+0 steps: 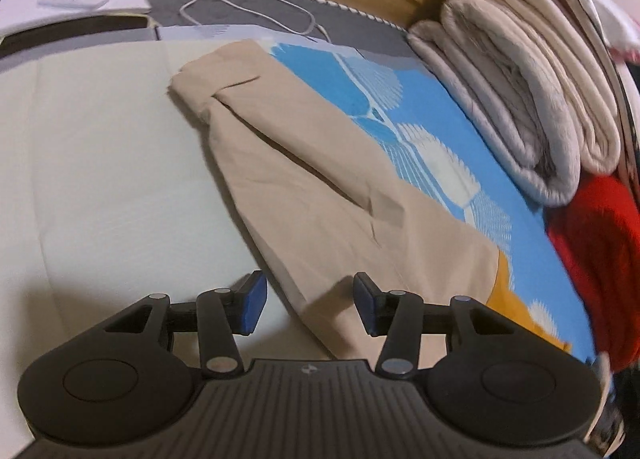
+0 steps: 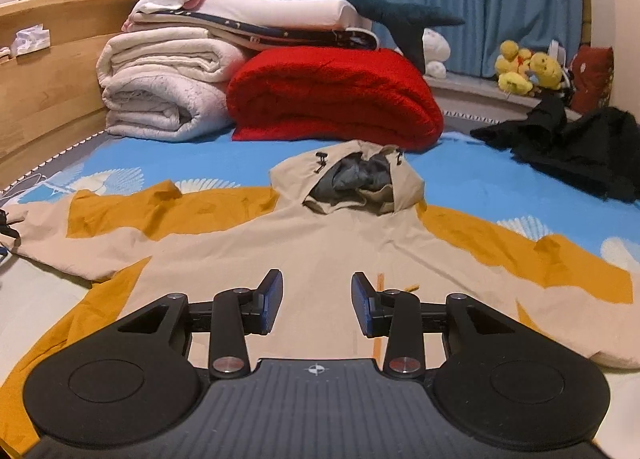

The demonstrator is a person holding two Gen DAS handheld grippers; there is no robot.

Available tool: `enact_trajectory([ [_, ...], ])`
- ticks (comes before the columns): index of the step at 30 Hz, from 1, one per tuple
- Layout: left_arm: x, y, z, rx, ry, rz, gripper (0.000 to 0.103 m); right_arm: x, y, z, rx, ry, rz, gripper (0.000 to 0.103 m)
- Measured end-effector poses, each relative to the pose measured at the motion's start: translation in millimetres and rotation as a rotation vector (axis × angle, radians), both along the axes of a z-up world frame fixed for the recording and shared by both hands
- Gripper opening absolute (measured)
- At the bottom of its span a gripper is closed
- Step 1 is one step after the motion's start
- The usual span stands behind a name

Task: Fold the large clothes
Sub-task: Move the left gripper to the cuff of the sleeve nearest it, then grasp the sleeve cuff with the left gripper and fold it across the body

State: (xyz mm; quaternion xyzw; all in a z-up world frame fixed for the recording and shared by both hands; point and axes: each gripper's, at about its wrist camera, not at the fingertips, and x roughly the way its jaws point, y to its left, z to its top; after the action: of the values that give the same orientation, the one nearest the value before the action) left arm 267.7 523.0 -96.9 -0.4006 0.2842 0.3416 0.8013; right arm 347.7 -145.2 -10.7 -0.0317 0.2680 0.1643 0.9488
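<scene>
1. Since the jacket (image 2: 320, 251) lies spread flat on the bed (image 2: 480, 187) with both sleeves out and the hood (image 2: 348, 179) at the far end, the step in hand is judged to be the start of folding; no fold is seen yet.
2. At the left, the left sleeve (image 1: 304, 179) is stretched over the bed toward the headboard, its cuff (image 1: 200, 91) farthest off.
3. The left claw (image 1: 308, 303) is held about half open above the near part of that sleeve; nothing is gripped, and neither pad is seen to press the cloth.
4. Further right, the right claw (image 2: 316, 303) is poised over the jacket's body, rather less than half open and likewise empty.
5. For the next move, the left claw would probably need to be carried out to the cuff, shut on it, and the sleeve drawn across the body.
6. Care is judged necessary that only the sleeve is caught, not the bedding under it.
</scene>
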Motion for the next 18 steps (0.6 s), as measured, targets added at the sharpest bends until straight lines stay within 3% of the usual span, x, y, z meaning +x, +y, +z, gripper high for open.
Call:
enact_trajectory([
  [4,-4.0,7.6,-3.4,-0.012,-0.039,0.067,0.05,1.0,1.6,-3.6,-0.003,0.024,0.005,0.032],
  [7,0.2,9.0,-5.3,0.009,-0.049,0.097,0.039,0.2,1.0,-3.9,0.004,0.041,0.009,0.032],
  [9,4.5,7.5,-4.8,0.021,-0.037,0.091,0.003,-1.1,1.6,-2.8,-0.004,0.044,0.011,0.032],
  [10,5.5,4.8,-2.3,0.036,-0.042,0.096,0.001,-2.1,1.4,-2.3,-0.014,0.041,0.006,0.032],
  [11,6.2,0.1,2.8,0.075,-0.042,0.099,0.0,-2.9,1.3,-2.1,-0.028,0.036,-0.005,0.032],
  [15,33.0,-57.8,57.9,0.431,0.012,0.04,0.0,-2.3,-6.5,-3.4,-0.035,0.06,-0.032,0.032],
  [18,50.0,-111.5,101.4,0.508,-0.082,-0.056,0.0,-1.9,-13.1,-1.7,-0.027,0.077,-0.044,0.024],
])
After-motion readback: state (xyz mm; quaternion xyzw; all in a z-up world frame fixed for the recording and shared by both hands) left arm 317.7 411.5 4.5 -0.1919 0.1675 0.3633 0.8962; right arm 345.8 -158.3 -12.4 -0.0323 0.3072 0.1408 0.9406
